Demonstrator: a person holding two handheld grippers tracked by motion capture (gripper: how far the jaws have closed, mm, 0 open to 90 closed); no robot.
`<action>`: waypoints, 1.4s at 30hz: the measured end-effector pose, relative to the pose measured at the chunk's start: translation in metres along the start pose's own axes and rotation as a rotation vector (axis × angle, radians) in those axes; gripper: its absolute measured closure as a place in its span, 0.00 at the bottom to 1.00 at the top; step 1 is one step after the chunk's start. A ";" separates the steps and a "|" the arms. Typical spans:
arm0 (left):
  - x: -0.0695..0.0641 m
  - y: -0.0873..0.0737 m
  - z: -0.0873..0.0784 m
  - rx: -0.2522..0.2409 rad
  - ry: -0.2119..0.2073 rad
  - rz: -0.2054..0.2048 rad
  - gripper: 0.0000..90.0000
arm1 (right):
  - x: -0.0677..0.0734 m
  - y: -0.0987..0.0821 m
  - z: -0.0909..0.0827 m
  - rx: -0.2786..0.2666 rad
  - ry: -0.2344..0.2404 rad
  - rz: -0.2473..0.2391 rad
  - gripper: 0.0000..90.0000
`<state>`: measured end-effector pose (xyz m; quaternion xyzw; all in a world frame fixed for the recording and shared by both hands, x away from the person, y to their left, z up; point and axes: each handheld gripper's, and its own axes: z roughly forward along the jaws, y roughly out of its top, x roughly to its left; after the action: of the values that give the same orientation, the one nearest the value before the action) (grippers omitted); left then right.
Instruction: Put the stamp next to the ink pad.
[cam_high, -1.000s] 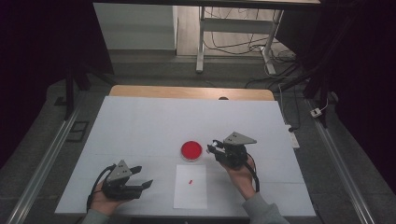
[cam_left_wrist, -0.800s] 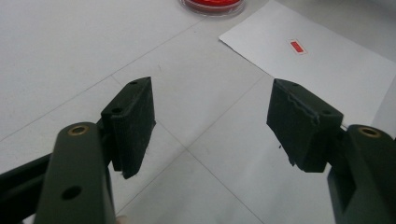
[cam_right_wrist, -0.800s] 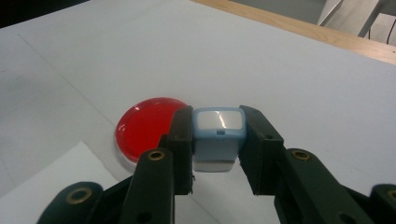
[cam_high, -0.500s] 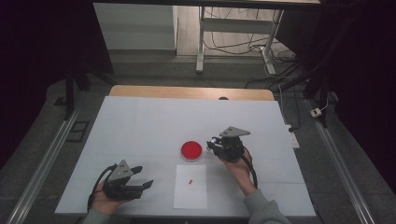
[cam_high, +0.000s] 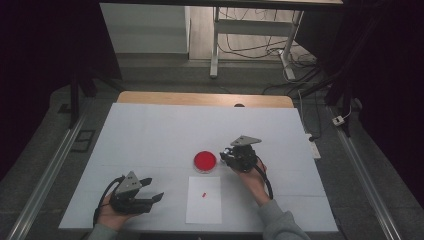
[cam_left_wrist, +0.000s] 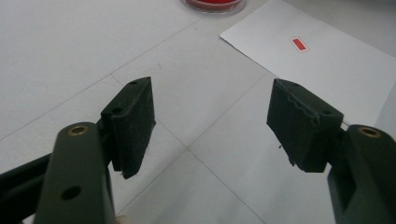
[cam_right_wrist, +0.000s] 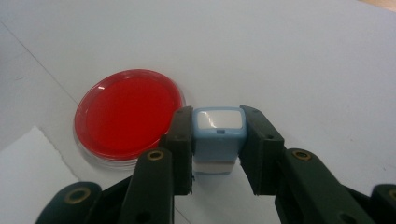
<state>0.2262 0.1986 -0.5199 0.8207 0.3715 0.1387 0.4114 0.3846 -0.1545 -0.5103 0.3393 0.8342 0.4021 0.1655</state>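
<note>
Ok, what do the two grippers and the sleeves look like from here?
Both grippers, left gripper and right gripper, are dark green-black, each topped by a grey three-cornered plate with a black cable trailing back. The fingers are flat dark blocks on arms with brass-ringed holes. The sleeves are grey.

This looks like a lab or recording room set up for tests, not a home. The table (cam_high: 150, 130) is covered with a plain white sheet, with a strip of bare wood showing at its far edge. Metal rails (cam_high: 45, 175) run along the grey floor on both sides. Dark curtains (cam_high: 45, 50) close off the space left and right. Beyond the table, well away from the fingers, loose cables (cam_high: 245, 45) trail under a metal frame (cam_high: 215, 40), and a white power strip (cam_high: 314, 148) lies on the floor.
</note>
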 end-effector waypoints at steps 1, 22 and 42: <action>0.000 0.000 0.000 0.001 0.000 0.000 0.36 | 0.000 0.000 0.000 -0.001 -0.001 0.000 0.74; 0.002 -0.001 -0.002 -0.007 0.015 -0.010 0.35 | 0.000 0.000 -0.024 -0.132 0.031 -0.005 0.49; 0.005 -0.003 -0.004 -0.010 0.022 -0.017 0.35 | -0.001 -0.029 -0.071 -0.170 0.040 -0.047 0.48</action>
<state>0.2267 0.2055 -0.5201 0.8139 0.3822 0.1460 0.4125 0.3333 -0.2080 -0.4890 0.2962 0.8080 0.4739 0.1866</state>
